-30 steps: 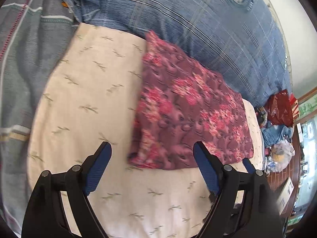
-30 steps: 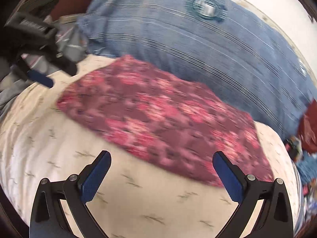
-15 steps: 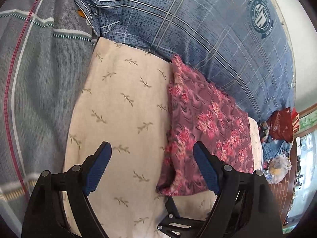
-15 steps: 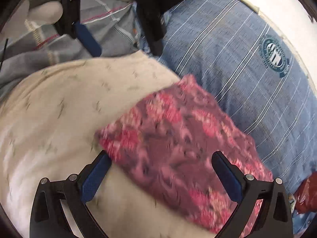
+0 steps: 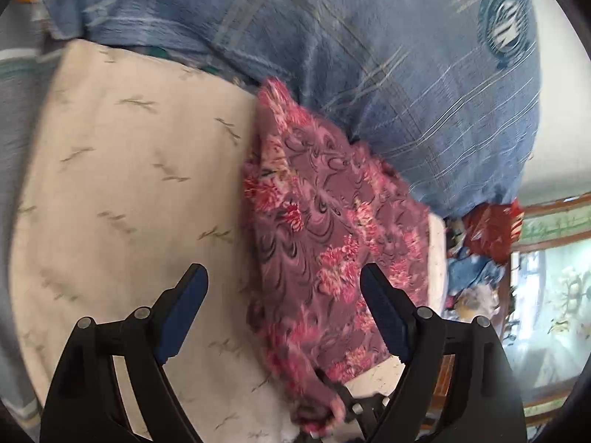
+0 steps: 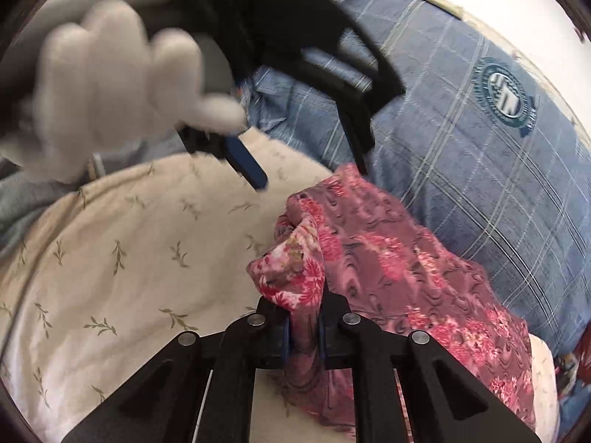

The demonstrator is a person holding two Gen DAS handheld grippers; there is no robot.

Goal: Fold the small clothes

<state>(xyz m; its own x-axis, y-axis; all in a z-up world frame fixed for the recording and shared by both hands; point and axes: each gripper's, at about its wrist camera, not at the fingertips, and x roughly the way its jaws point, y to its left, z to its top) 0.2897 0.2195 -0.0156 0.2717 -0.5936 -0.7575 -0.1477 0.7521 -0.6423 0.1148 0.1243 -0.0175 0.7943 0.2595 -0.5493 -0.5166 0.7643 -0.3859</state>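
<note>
Maroon floral cloth [image 6: 388,258] pinched by right gripper [image 6: 303,332] (left gripper [image 5: 280,295] apparently empty).

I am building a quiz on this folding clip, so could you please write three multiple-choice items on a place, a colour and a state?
1. Where does the floral garment lie?
A. on the cream sheet, against the blue plaid cloth
B. in a basket
C. on a chair

2. What colour are the pads of the left gripper?
A. red
B. blue
C. white

3. What state is the right gripper in?
A. open above the sheet
B. out of view
C. shut on the garment

Answers: 1 A, both views show it on the sheet by the plaid cloth; 2 B, the open fingers carry blue pads; 3 C, a bunch of garment is pinched between its fingers.
</note>
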